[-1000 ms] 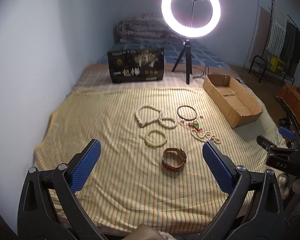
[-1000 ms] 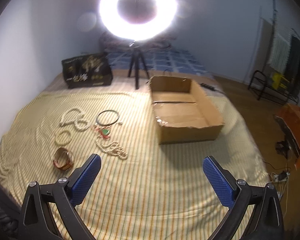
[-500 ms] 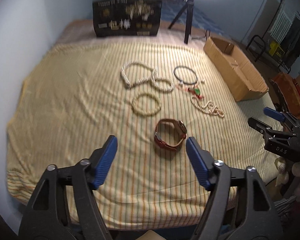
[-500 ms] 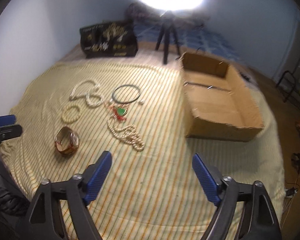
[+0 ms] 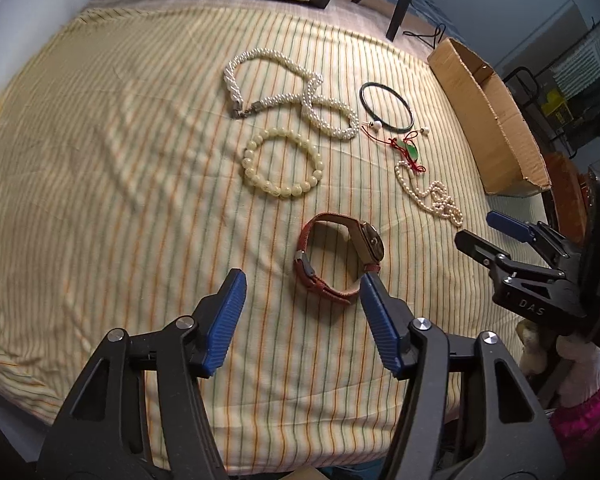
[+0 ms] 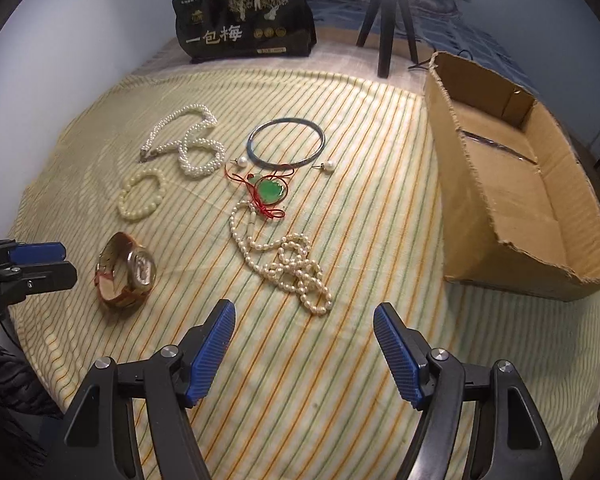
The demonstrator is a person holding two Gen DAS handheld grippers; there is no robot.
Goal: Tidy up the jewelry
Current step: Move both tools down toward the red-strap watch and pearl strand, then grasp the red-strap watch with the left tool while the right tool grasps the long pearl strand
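Note:
Jewelry lies on a striped yellow cloth [image 5: 100, 200]. A brown-strap watch [image 5: 336, 260] stands on edge just ahead of my open, empty left gripper [image 5: 302, 284]; it also shows in the right wrist view [image 6: 126, 270]. Beyond lie a cream bead bracelet [image 5: 282, 162], a twisted pearl necklace [image 5: 292, 92], a dark bangle [image 5: 386, 106], a green pendant on red cord [image 6: 270, 192] and a loose pearl strand [image 6: 292, 266]. My right gripper [image 6: 304, 320] is open and empty, just short of the pearl strand. An open cardboard box [image 6: 512, 184] stands at the right.
A black printed box [image 6: 244, 20] and a tripod's legs [image 6: 386, 20] stand at the far edge of the cloth. Two pearl earrings [image 6: 328, 166] lie beside the bangle. The cloth's front edge drops off just below both grippers.
Both grippers have dropped and moved forward toward the cloth. The left has closed in on the watch, the right on the pearl strand. Both jaw gaps have narrowed somewhat.

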